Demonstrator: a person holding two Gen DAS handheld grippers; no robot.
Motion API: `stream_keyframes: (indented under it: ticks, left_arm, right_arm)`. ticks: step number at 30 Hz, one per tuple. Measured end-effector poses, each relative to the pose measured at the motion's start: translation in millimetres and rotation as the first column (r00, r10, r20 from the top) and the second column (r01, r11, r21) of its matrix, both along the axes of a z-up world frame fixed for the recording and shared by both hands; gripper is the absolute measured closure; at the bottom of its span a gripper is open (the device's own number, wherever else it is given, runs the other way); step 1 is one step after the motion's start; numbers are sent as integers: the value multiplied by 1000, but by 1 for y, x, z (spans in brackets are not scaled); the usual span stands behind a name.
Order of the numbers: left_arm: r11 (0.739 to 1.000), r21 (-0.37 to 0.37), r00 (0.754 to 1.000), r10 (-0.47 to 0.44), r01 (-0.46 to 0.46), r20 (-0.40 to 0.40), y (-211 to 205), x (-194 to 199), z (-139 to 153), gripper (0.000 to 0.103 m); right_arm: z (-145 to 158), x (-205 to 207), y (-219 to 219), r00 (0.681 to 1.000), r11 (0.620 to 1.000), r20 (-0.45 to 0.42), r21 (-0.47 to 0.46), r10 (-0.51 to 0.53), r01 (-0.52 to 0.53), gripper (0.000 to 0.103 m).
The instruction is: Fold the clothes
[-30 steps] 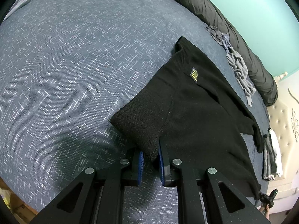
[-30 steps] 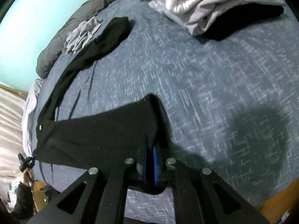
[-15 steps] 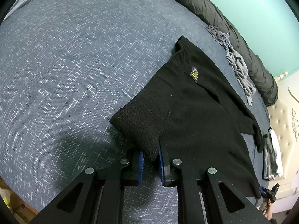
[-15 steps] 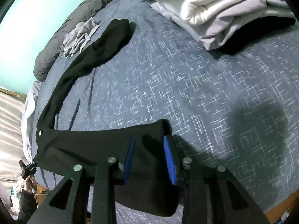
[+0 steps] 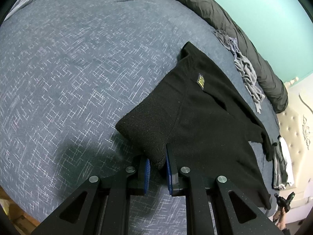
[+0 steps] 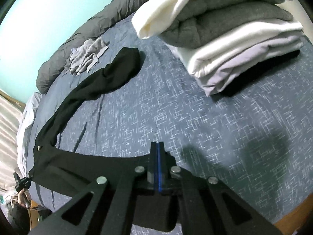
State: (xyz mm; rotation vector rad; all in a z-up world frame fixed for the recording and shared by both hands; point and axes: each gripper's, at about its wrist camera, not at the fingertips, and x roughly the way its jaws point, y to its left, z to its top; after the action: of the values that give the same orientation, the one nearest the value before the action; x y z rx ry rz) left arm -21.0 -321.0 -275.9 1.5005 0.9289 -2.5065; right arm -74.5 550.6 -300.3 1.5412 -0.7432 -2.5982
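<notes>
1. Holding the ribbed cuff of the black sweater [image 5: 205, 121], your left gripper [image 5: 158, 166] has its blue pads [image 5: 147, 173] on either side of that cuff, with a gap remaining between them; the sweater spreads flat across the blue bedspread [image 5: 78, 68], its yellow label [image 5: 200, 81] facing up.
2. Your right gripper [image 6: 158, 156] has its pads pressed together, black fabric bunched around and below them; whether any cloth is actually caught between them is hard to tell from this angle.
3. In the right wrist view one sleeve [image 6: 109, 78] trails away over the bedspread, its end lying just beside a crumpled grey garment [image 6: 88, 56].
4. A stack of folded clothes [image 6: 230, 39], white, grey and black, sits on the bed ahead of your right gripper, apart from the sweater.
5. A dark grey duvet roll [image 5: 225, 25] lines the far edge against the teal wall [image 5: 264, 9]; the grey garment lies against it.
</notes>
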Motion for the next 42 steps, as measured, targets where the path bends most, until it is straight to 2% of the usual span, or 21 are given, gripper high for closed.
stream_keyframes:
  ticks: [3, 5, 6, 8, 9, 12, 19, 20, 21, 22, 25, 28, 33, 35, 39, 42]
  left_arm:
    - [1000, 5, 1000, 2, -2, 3, 1, -1, -2, 88]
    - [1000, 16, 1000, 4, -4, 2, 1, -1, -2, 85]
    - [1000, 23, 1000, 6, -6, -2, 0, 0, -2, 83]
    - [999, 34, 1000, 7, -7, -8, -1, 1, -2, 76]
    - [999, 33, 1000, 6, -5, -9, -1, 1, -1, 72]
    - [999, 46, 1000, 10, -10, -10, -4, 3, -3, 63]
    - [998, 58, 1000, 8, -8, -6, -4, 4, -9, 63]
    - [999, 54, 1000, 7, -6, -8, -3, 4, -8, 64]
    - [999, 49, 1000, 0, 0, -12, -2, 3, -8, 74]
    - [999, 47, 1000, -6, 6, -12, -2, 2, -7, 79]
    - [999, 38, 1000, -16, 16, -15, -1, 1, -6, 87]
    - [999, 30, 1000, -13, 13, -27, -2, 1, -1, 90]
    - [998, 66, 998, 8, -4, -62, -10, 5, 10, 91]
    - [997, 79, 998, 14, -9, -62, -13, 5, 9, 91]
    - [995, 98, 1000, 1, 0, -13, -12, 2, -5, 91]
    - [994, 113, 1000, 7, -5, -19, -12, 4, -8, 90]
  right_arm:
    - [-13, -3, -3, 997, 1000, 71, -21, 8, -6, 99]
    - [-17, -1, -4, 996, 1000, 91, -19, 11, -9, 81]
    - [-18, 2, -5, 996, 1000, 91, -22, 13, -11, 78]
    - [-20, 8, -5, 996, 1000, 90, -28, 17, -14, 63]
    - [-21, 11, -6, 996, 999, 90, -31, 19, -16, 62]
    - [-23, 19, -7, 996, 999, 88, -41, 25, -21, 62]
    - [-28, 38, -12, 994, 996, 90, -78, 56, -49, 62]
    - [-28, 39, -14, 995, 996, 86, -76, 60, -53, 69]
    - [-26, 40, -16, 995, 995, 77, -77, 66, -60, 77]
    - [-24, 41, -17, 995, 995, 69, -72, 70, -65, 91]
    - [-17, 41, -14, 997, 996, 51, -68, 55, -52, 99]
    - [-7, 39, -8, 999, 997, 30, -62, 43, -41, 99]
    - [19, 34, 2, 999, 999, -31, -43, 17, -19, 100]
    - [22, 30, 4, 1000, 999, -27, -29, 15, -16, 100]
    - [-1, 20, -3, 998, 1000, 58, 20, 17, -18, 100]
    - [-19, 20, 0, 996, 999, 84, 12, -31, 30, 95]
